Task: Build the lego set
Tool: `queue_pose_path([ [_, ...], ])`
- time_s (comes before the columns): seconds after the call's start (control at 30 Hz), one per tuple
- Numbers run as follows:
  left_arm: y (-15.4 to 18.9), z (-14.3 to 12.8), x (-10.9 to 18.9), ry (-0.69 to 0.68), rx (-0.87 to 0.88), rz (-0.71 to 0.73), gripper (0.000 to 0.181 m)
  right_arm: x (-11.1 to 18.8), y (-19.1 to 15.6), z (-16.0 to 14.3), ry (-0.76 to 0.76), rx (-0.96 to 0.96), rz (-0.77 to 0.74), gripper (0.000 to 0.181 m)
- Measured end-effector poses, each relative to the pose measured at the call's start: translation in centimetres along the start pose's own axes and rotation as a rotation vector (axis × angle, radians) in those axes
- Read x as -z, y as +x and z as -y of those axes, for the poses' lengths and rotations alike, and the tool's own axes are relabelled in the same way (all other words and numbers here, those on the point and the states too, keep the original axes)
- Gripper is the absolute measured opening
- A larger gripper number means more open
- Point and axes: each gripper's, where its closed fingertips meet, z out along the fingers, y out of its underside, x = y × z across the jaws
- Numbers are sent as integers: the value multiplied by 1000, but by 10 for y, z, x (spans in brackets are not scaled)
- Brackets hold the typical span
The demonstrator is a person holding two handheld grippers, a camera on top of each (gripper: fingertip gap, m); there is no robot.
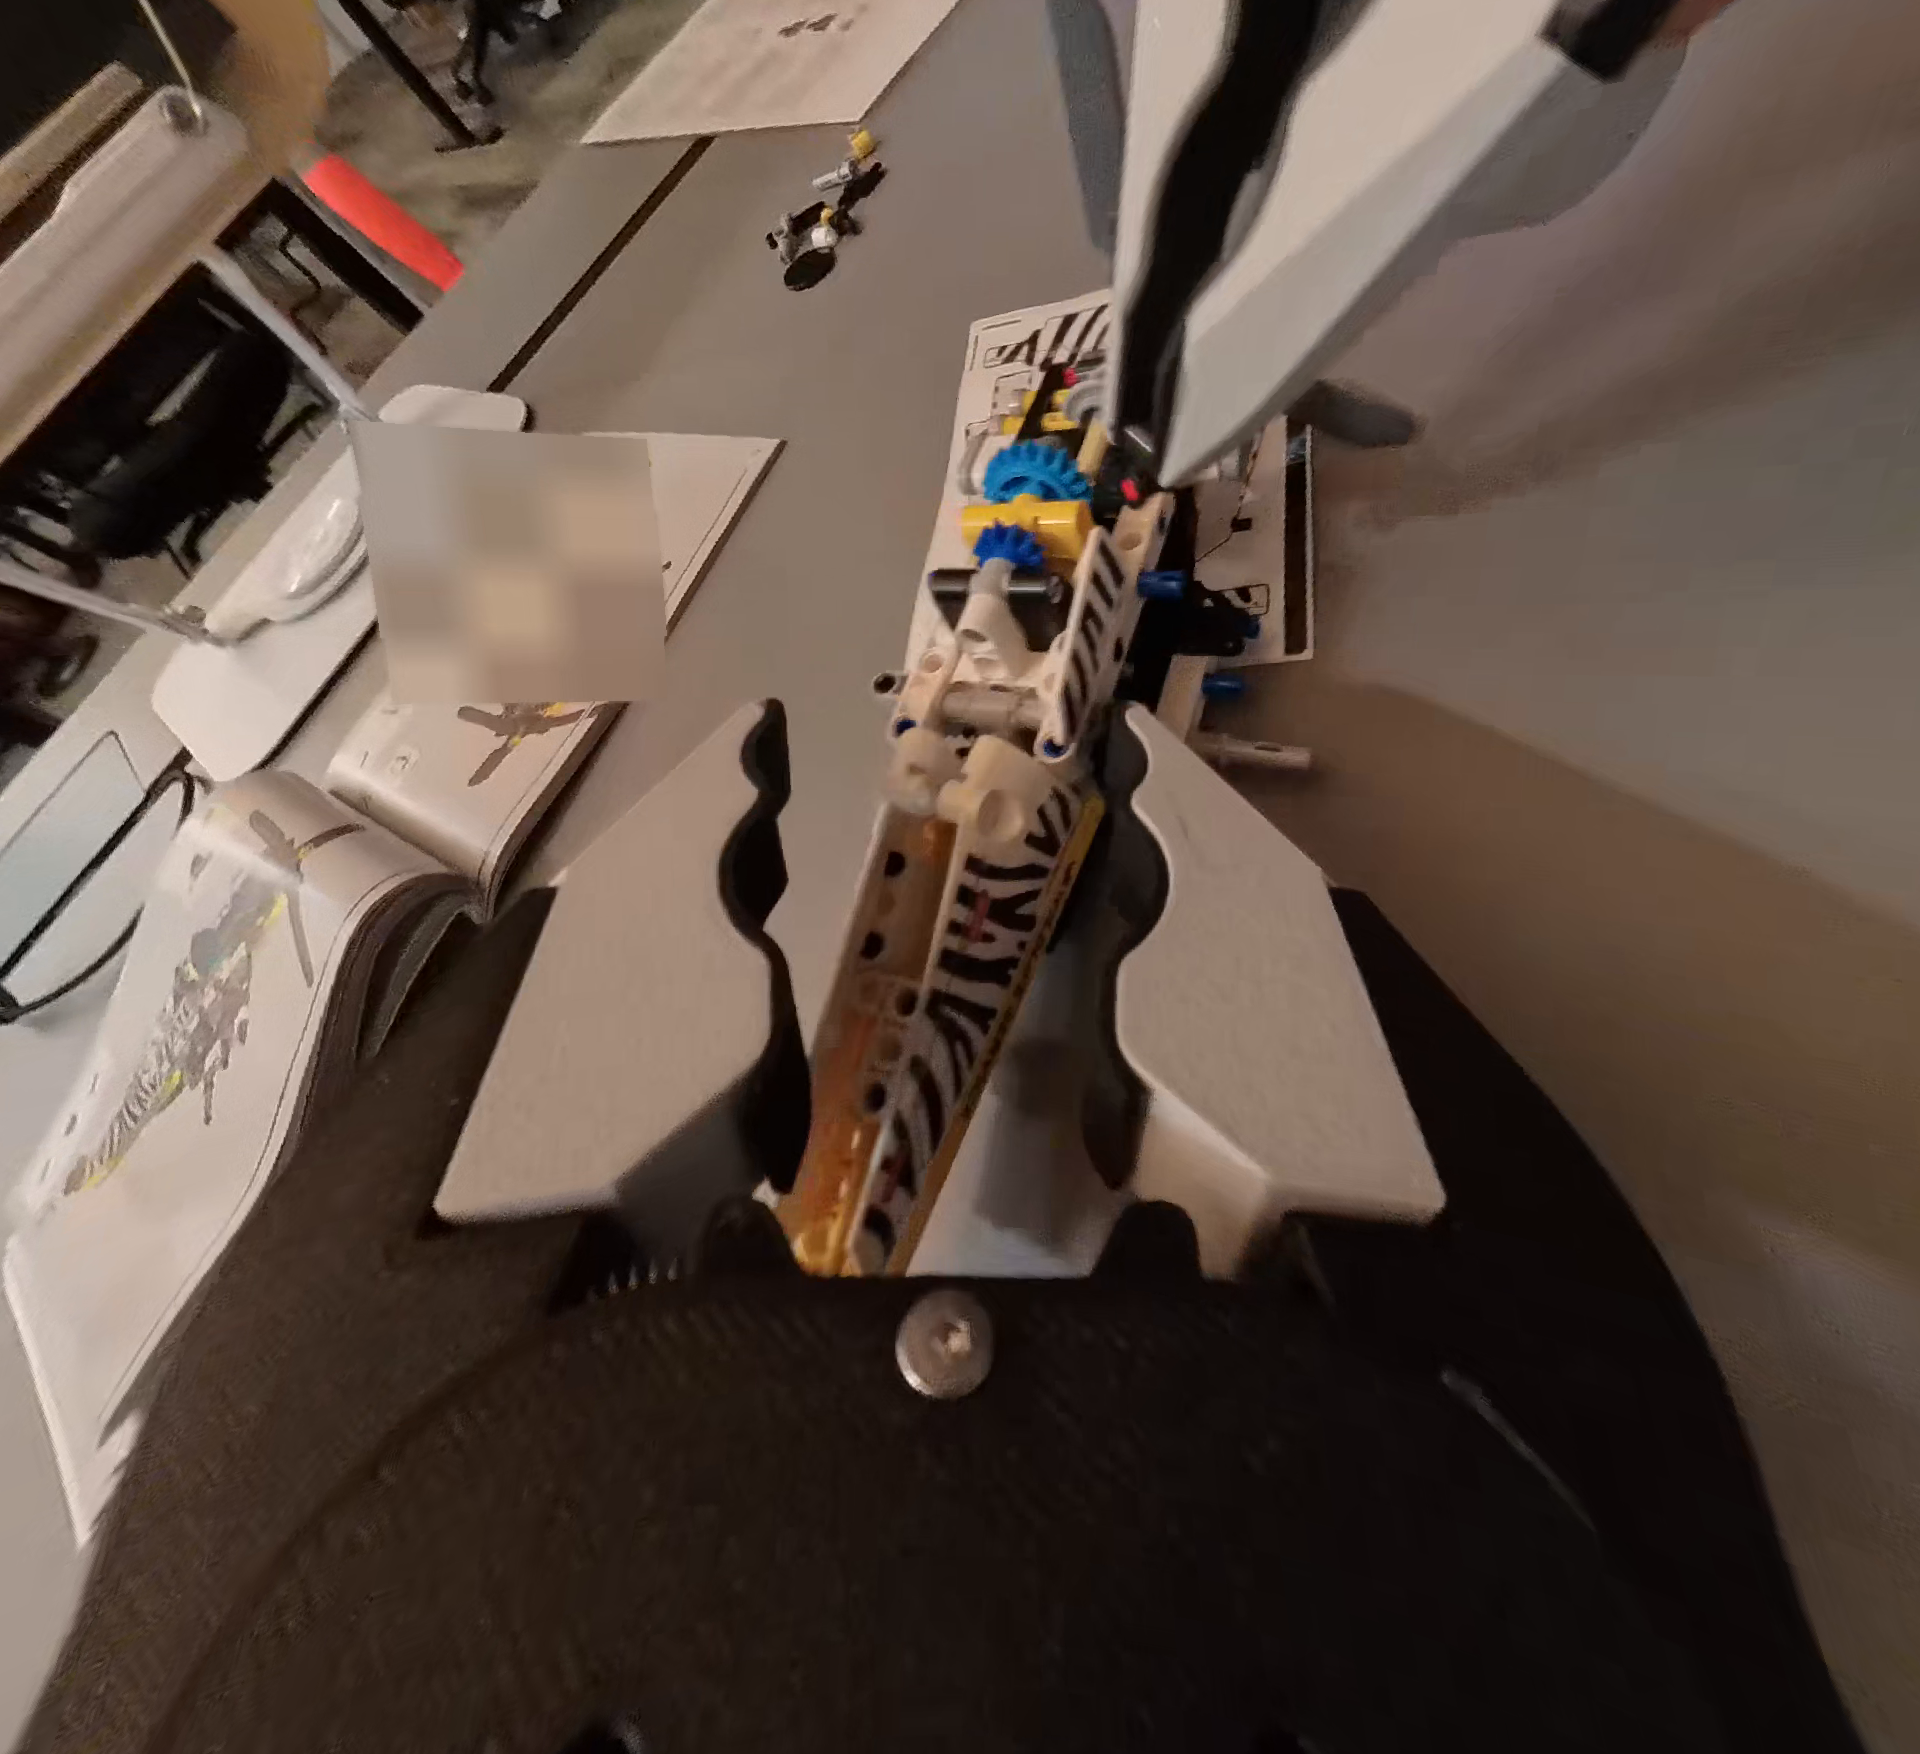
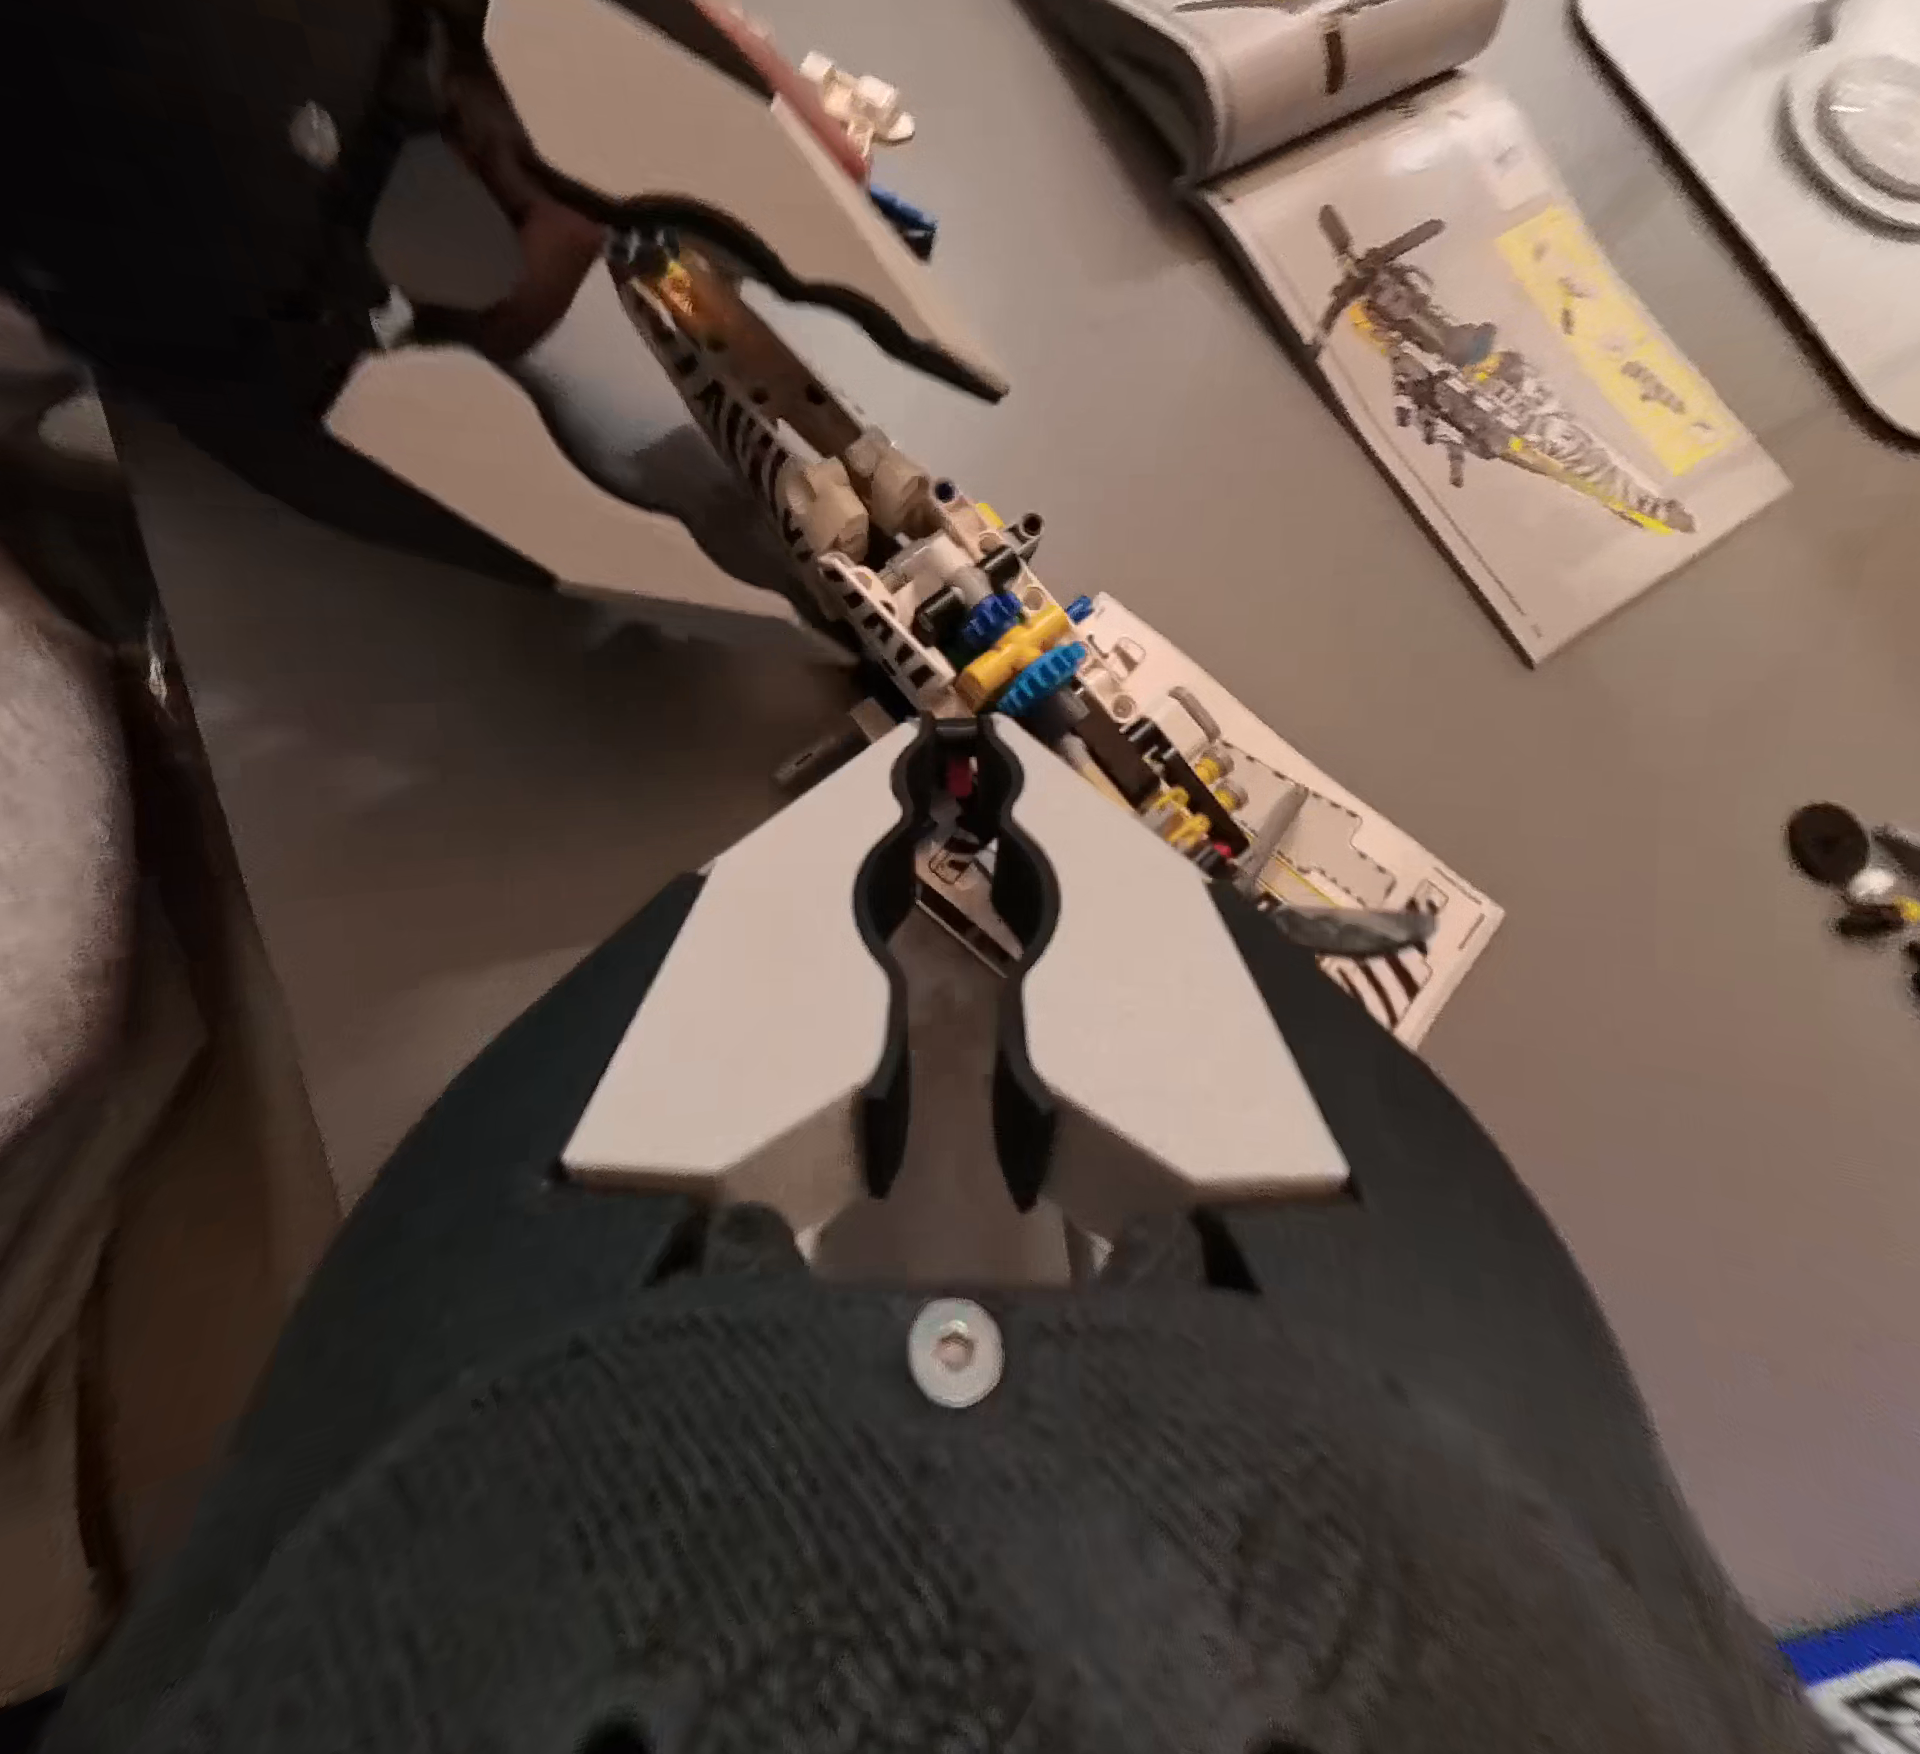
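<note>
Left claw [image 1: 951,873] clamped on model [image 1: 966,883], steadying it; right claw [image 2: 961,728] pinched together on small piece at model's far end, likely seating it.

- Matt grey plate fingers [image 1: 623,1008], black ridged lining on the inner edges
- Black woven-looking gripper body [image 2: 935,1548], rough, one bright metal screw [image 2: 954,1352]
- Glossy plastic lego model [image 1: 997,769], striped stickers
- Smooth matt grey table [image 1: 665,270]
- Satin paper instruction booklet [image 2: 1507,374]
- Paper sticker sheet [image 2: 1382,883]
</note>
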Motion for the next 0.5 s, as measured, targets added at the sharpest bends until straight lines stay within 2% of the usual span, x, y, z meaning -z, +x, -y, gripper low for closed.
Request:
queue_pose_path([
  [0.13,-23,-4,4,7,73,26,65,-9,-2,-1,-75,71,19,5],
  [0.3,-45,-19,-1,-9,115,63,60,-9,2,14,-71,54,12,5],
  [0.4,-50,-21,0,0,148,72,62,-7,9,26,-37,-24,5,5],
  [0.5,-54,-16,2,40,146,116,60,-8,7,36,-8,-183,79,5],
])
